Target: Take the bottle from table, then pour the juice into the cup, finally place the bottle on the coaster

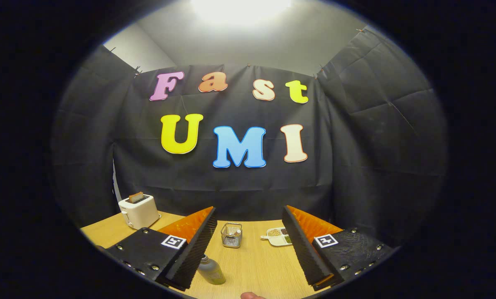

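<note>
With its fingers spread wide and holding nothing, the tool (248, 245) is hovering above the desk (256, 265), needing to drop and centre on the bottle (211, 270) beside its left finger.

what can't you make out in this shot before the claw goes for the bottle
- Bottle, gripper view: its near side is hidden behind one finger of the open claw, so the juice level is unclear.
- Divided dish: partly covered by the other finger; contents too small to name.
- Wire basket: contents too small to tell.
- Toaster: the item in its slot is too small to identify.
</note>
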`<state>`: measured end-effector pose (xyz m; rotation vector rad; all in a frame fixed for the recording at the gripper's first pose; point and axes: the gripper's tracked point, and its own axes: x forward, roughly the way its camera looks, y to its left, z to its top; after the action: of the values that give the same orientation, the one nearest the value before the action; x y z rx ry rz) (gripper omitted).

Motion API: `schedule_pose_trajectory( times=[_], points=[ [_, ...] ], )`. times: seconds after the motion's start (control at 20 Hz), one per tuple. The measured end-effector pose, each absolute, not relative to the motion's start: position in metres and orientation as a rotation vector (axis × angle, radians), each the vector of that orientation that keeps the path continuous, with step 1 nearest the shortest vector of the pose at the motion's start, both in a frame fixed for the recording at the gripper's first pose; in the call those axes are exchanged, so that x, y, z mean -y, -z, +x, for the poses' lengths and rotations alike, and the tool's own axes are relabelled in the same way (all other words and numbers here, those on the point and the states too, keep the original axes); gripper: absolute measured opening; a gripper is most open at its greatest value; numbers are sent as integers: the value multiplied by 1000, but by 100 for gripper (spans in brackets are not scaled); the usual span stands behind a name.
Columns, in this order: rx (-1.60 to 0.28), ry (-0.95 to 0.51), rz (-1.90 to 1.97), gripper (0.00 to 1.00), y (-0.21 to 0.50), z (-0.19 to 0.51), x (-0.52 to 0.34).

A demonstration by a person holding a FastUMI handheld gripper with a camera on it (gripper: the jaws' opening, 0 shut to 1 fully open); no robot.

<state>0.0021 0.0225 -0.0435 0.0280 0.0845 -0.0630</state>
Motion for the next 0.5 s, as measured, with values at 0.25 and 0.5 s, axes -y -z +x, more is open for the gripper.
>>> schedule_pose_trajectory(
  times=[0.25, 0.5],
  points=[
    [-95, 35, 46, 97, 64, 4, -38],
    [-120, -32, 47, 96, 100, 2, -66]
  ],
)
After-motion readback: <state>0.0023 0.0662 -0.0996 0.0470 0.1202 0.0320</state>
